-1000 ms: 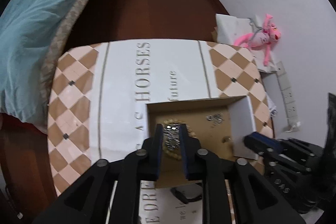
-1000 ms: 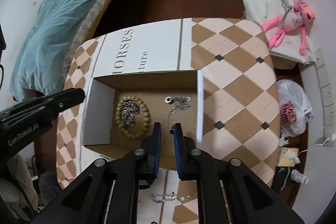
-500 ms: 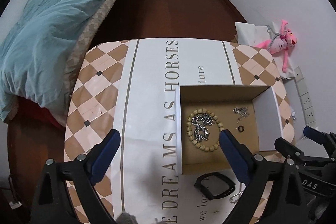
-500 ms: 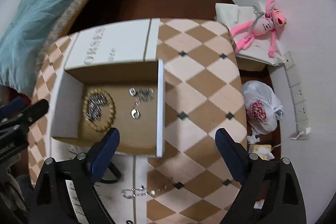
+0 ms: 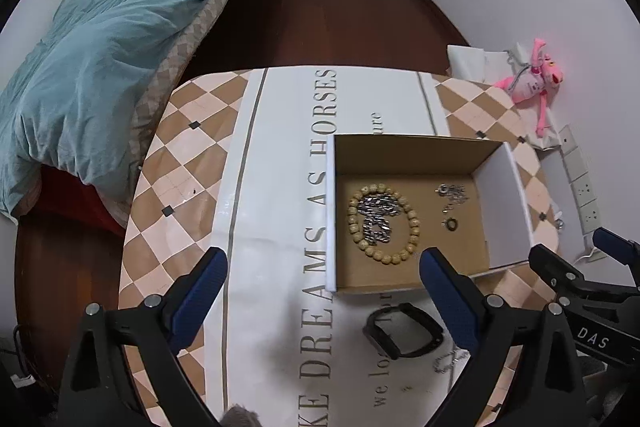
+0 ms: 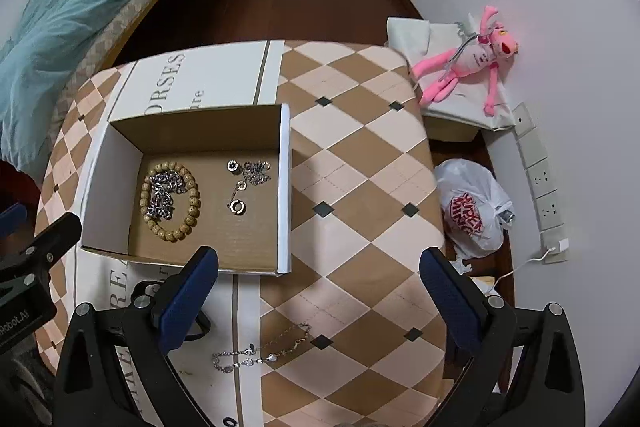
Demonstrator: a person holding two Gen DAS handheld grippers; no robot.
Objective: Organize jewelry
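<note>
An open cardboard box (image 5: 496, 203) (image 6: 285, 187) stands on the table. Inside lie a wooden bead bracelet (image 5: 414, 227) (image 6: 192, 203) with a heavy silver chain (image 5: 378, 217) (image 6: 162, 195) in its ring, a thin silver chain with rings (image 5: 452, 195) (image 6: 250, 171) and a small ring (image 5: 452, 223) (image 6: 237, 207). In front of the box on the table lie a black band (image 5: 404, 331) and a thin silver bracelet (image 6: 260, 351) (image 5: 450, 361). My left gripper (image 5: 320, 291) is open and empty, above the table in front of the box. My right gripper (image 6: 316, 291) is open and empty, above the silver bracelet.
The table (image 6: 360, 187) has a checked cloth with a white lettered band. A bed with a teal duvet (image 5: 100, 47) is at the left. A pink plush toy (image 6: 472, 63), a white plastic bag (image 6: 472, 211) and wall sockets are at the right.
Both grippers have opened and pulled back up out of the box. The silver chain that the left held now lies in the bead bracelet; the small ring lies on the box floor.
</note>
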